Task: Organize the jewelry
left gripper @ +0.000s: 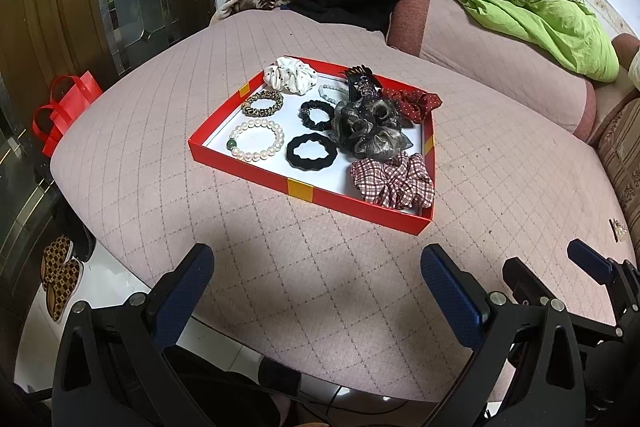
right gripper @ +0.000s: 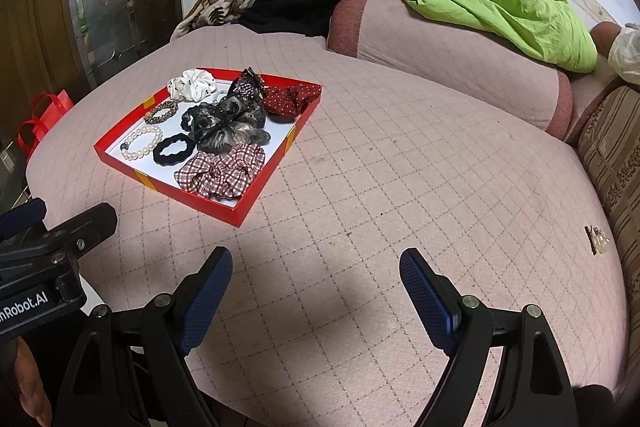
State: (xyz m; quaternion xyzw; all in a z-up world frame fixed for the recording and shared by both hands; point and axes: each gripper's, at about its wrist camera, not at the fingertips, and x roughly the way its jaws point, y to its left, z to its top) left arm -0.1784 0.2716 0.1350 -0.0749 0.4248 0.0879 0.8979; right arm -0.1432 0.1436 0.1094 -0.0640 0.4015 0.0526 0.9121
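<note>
A shallow red tray (left gripper: 240, 169) (right gripper: 120, 161) lies on the pink quilted bed. It holds a pearl bracelet (left gripper: 258, 139) (right gripper: 141, 143), a black scrunchie (left gripper: 313, 151) (right gripper: 174, 149), a plaid scrunchie (left gripper: 394, 181) (right gripper: 222, 171), a grey flower hair piece (left gripper: 368, 127) (right gripper: 224, 125), a red dotted scrunchie (left gripper: 412, 103) (right gripper: 290, 99), a white scrunchie (left gripper: 290, 75) (right gripper: 191, 83), a leopard scrunchie (left gripper: 262, 103) and more. My left gripper (left gripper: 316, 267) is open and empty, short of the tray's near edge. My right gripper (right gripper: 316, 269) is open and empty, to the right of the tray.
A small brown clip (right gripper: 597, 239) (left gripper: 618, 229) lies on the bed at the far right by a striped cushion (right gripper: 616, 163). Pillows, a green cloth (right gripper: 500, 3) and blankets pile at the back. A red bag (left gripper: 66, 107) and slippers (left gripper: 60, 277) are off the bed's left edge.
</note>
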